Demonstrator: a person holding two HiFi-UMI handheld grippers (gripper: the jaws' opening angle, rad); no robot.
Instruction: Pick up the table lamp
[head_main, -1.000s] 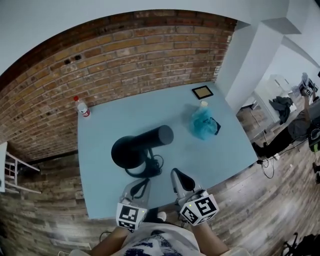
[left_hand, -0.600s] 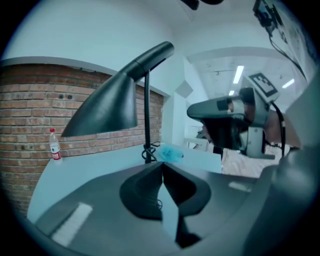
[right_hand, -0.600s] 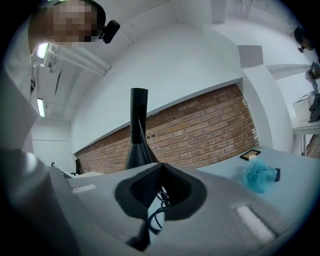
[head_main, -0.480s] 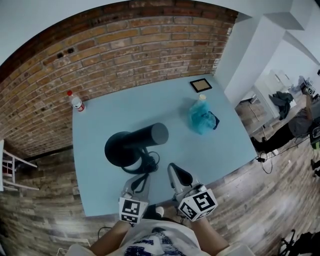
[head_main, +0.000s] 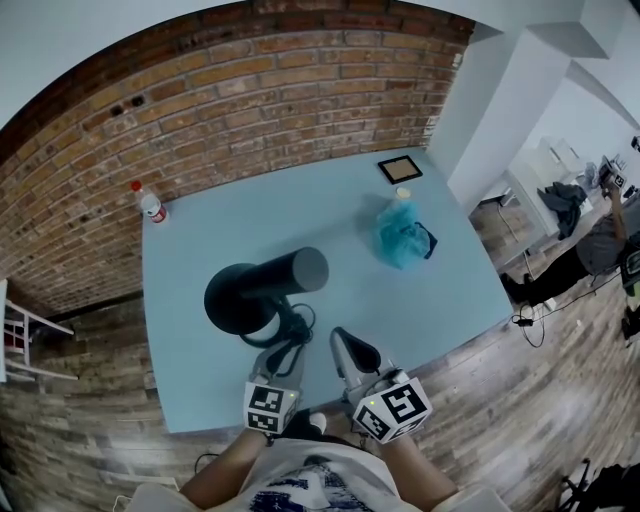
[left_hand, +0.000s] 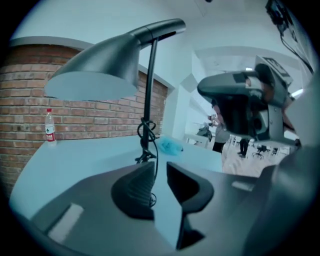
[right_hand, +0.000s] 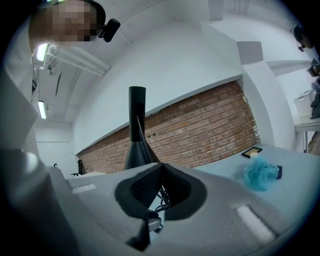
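A black table lamp (head_main: 262, 289) stands on the light blue table (head_main: 420, 300), its wide shade (left_hand: 95, 75) on a thin stem (left_hand: 149, 100) and its black cord (head_main: 291, 326) coiled at the foot. My left gripper (head_main: 286, 352) is at the near side of that cord. In the left gripper view its jaws are opening, the left gripper (left_hand: 159, 172) holds nothing, and the stem stands just beyond the tips. My right gripper (head_main: 342, 342) hovers to the right of the cord. It is shut and empty in the right gripper view (right_hand: 160, 168), with the lamp (right_hand: 137, 135) behind it.
A water bottle (head_main: 150, 203) stands at the table's far left corner by the brick wall. A blue mesh puff (head_main: 400, 232) and a small square frame (head_main: 400, 168) lie at the far right. The table's near edge (head_main: 300, 412) runs under my grippers.
My left gripper has moved forward and down to the lamp's coiled cord. The right gripper has stayed where it was.
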